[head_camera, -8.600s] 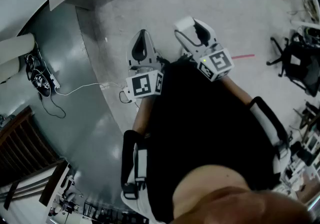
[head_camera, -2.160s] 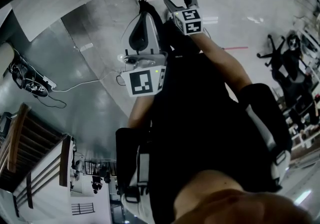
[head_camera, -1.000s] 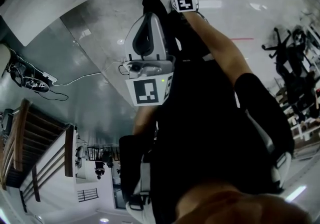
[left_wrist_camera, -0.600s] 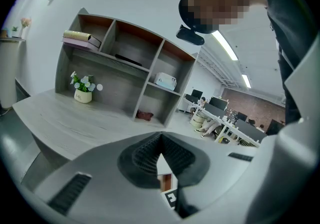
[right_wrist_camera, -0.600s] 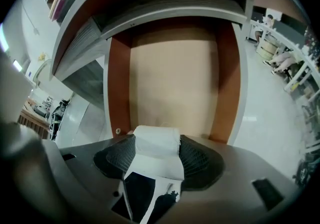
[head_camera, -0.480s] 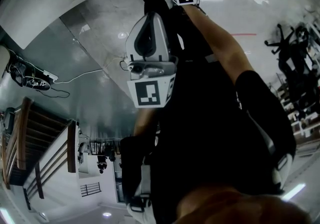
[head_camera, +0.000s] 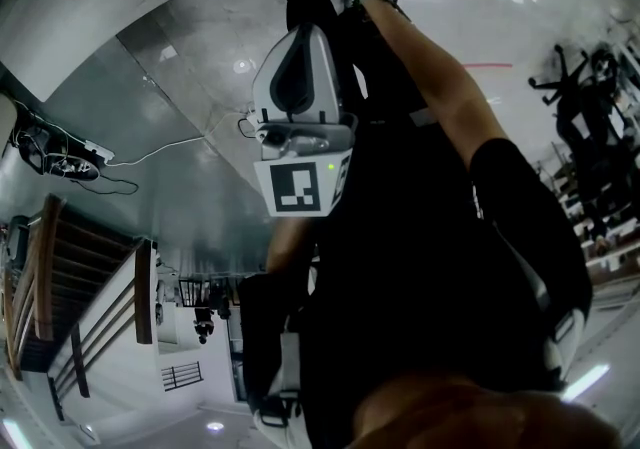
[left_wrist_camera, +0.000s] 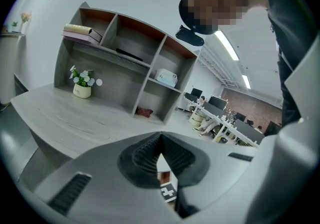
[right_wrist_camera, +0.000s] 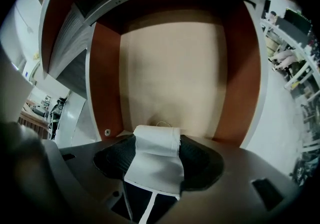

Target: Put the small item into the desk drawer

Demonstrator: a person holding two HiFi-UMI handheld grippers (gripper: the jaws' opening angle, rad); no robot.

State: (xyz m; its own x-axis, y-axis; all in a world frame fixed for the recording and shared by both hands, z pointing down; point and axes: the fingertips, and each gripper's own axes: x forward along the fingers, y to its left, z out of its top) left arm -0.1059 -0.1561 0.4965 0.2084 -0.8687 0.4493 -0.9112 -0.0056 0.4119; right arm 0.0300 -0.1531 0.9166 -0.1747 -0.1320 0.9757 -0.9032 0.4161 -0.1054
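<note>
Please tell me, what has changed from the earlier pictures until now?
The right gripper moved forward, from in front of the body to over the open drawer, carrying the white cloth in its jaws. The left gripper rose toward the head camera. Nothing was let go: the cloth is held as before, and the left gripper stays shut and empty.

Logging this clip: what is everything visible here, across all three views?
drawer: one, brown walls, beige floor, open ahead of the right tool
folded cloth: one, white, between the right tool's jaws
desk: one, grey woodgrain
shelf unit: one, grey, on the desk
flower pot: one, white, beside the shelf unit
white box: one, right middle compartment
cables: dark tangle, floor at left
office chair: one, black, far right
left tool: grey, jaws together, empty
right tool: grey, closed on the cloth
</note>
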